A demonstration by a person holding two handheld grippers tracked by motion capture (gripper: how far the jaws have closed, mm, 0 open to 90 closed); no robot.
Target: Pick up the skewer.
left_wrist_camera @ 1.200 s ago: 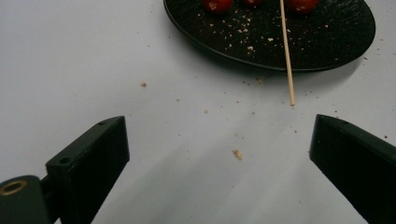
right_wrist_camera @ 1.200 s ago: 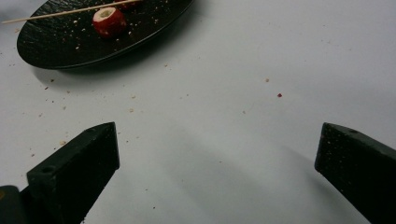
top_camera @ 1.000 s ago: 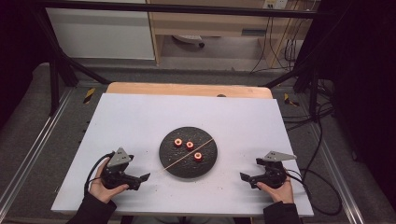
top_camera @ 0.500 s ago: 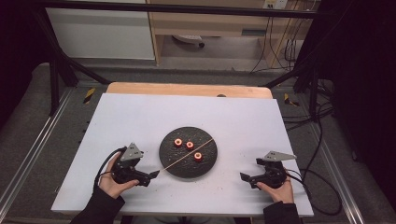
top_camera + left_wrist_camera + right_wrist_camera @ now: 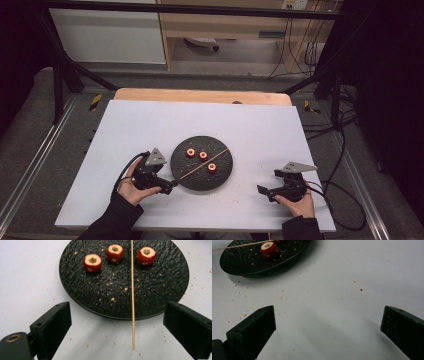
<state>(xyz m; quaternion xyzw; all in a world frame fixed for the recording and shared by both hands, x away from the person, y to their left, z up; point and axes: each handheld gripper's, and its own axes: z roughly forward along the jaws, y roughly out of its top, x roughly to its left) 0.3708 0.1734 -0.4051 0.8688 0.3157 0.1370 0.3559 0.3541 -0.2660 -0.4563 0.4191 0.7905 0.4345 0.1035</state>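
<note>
Over the white table top [image 5: 150,125] we go, and in the middle sits a round black textured plate [image 5: 192,175]. On it lie three small red cored fruit pieces [image 5: 190,152] [image 5: 203,155] [image 5: 212,167], each with a pale hollow at its centre, the first two side by side and the third a little apart. Between the pair and the third runs a thin wooden skewer [image 5: 200,164], laid slantwise across the plate.

The left gripper [image 5: 162,186] sits low at the plate's left edge, held in the person's left hand [image 5: 131,187]. From the left gripper view, its two black jaws stand wide apart, nothing between the pads, released. The skewer [image 5: 132,295] runs straight away from the camera, its near tip lying off the plate's rim on the white surface, between the two jaws and nearer the right-hand one, touching neither. The plate [image 5: 100,297] lies just beyond the jaw tips, with crumbs scattered over it and on the table around.

On the other side, the right gripper [image 5: 264,190] rests near the table's front right, held in the right hand [image 5: 296,202], well apart from the plate. In the right gripper view its jaws are spread wide too, bare white table between them. The plate [image 5: 242,265] shows at the upper left there, carrying one red piece [image 5: 269,249] beside the skewer [image 5: 242,246].
</note>
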